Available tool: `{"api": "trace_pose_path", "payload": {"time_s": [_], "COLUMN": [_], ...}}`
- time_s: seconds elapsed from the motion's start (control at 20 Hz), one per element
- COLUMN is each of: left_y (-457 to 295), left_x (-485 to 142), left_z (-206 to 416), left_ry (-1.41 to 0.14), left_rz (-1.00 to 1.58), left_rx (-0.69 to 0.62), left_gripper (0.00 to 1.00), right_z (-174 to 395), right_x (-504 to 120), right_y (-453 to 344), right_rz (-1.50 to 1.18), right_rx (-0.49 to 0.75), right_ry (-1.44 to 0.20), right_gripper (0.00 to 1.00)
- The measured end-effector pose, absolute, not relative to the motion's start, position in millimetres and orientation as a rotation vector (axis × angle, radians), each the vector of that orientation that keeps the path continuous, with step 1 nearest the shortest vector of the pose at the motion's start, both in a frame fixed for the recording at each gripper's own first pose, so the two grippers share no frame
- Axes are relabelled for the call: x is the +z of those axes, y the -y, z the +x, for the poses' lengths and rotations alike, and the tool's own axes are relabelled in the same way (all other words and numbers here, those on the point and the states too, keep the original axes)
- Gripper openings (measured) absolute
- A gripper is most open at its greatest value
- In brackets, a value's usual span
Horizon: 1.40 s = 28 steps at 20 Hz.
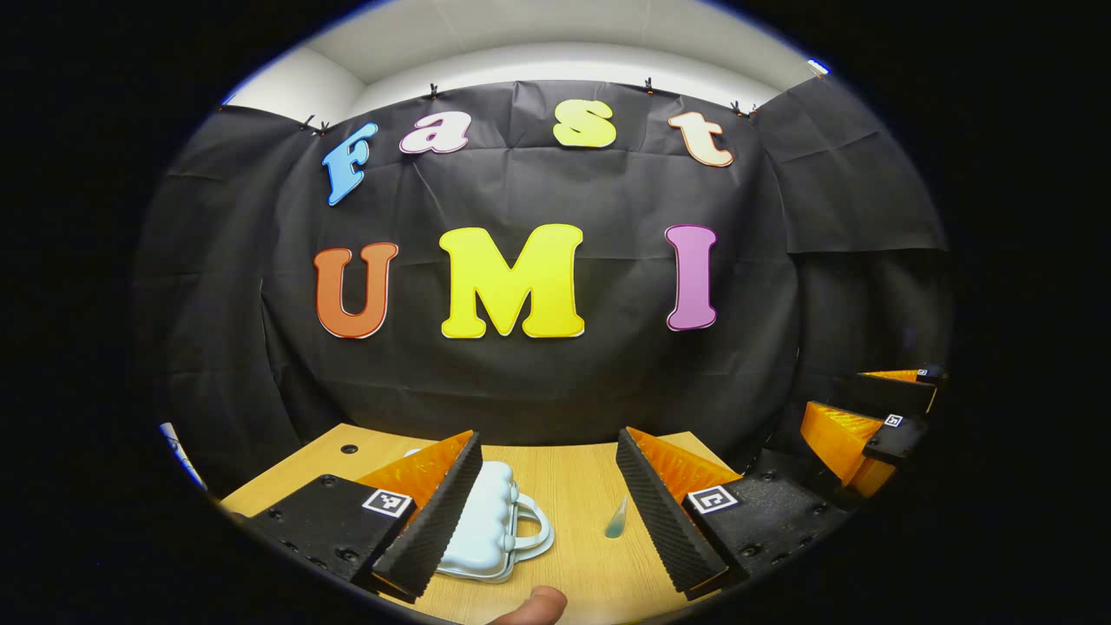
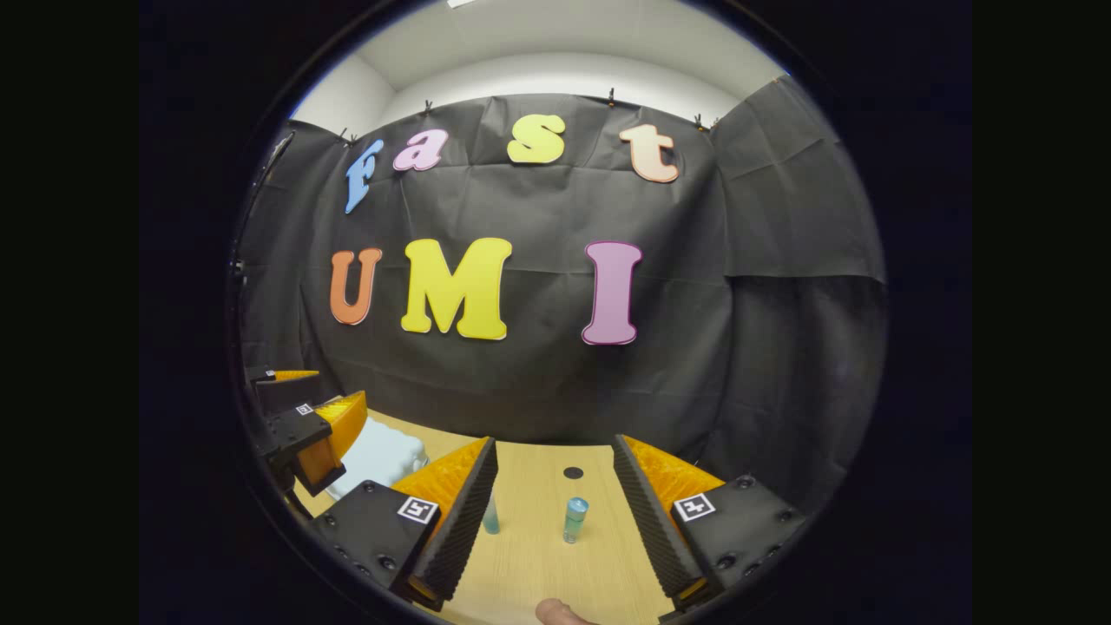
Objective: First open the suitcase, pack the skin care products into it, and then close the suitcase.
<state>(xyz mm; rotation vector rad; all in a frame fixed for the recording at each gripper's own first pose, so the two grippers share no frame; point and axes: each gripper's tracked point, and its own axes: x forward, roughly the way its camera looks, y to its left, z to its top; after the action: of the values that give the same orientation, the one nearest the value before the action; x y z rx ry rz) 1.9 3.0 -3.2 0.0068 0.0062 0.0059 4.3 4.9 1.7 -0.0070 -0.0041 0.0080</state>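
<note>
A small pale blue suitcase [image 1: 489, 521] lies flat and shut on the wooden table [image 1: 573, 486], its handle [image 1: 536, 521] pointing right. My left gripper [image 1: 548, 441] hovers open above it, and its left finger covers part of the shell. A small teal tube [image 1: 616, 518] lies just inside its right finger. In the right gripper view a teal bottle [image 2: 574, 519] stands upright on the table [image 2: 538, 555] between the fingers of my open right gripper [image 2: 554, 444]. A second small bottle [image 2: 491, 516] peeks out beside the left finger. The suitcase [image 2: 378, 456] lies to the left.
The other gripper [image 1: 868, 425] hangs at the right edge of the left gripper view; my left gripper [image 2: 299, 417] appears at the left edge of the right gripper view. The table has round holes [image 2: 573, 473] [image 1: 349, 449]. A thumb [image 1: 538, 603] shows at the bottom.
</note>
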Motion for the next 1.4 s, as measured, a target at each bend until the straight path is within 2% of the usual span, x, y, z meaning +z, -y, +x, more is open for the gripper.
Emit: {"api": "trace_pose_path", "payload": {"time_s": [1.15,1.4], "left_y": [-2.8,-9.7], "left_x": [-11.8,-39.0], "left_z": [5.0,17.8], "left_ry": [-0.021,-0.018], "left_rz": [0.013,0.161], "left_rx": [0.021,0.041], "left_gripper": [0.99,0.99], "right_z": [5.9,13.9], "right_x": [1.0,-0.5], "right_y": [-4.4,22.7], "right_rz": [-0.021,-0.035], "right_rx": [0.015,-0.038], "right_ry": [0.002,0.002], "right_gripper": [0.80,0.80]}}
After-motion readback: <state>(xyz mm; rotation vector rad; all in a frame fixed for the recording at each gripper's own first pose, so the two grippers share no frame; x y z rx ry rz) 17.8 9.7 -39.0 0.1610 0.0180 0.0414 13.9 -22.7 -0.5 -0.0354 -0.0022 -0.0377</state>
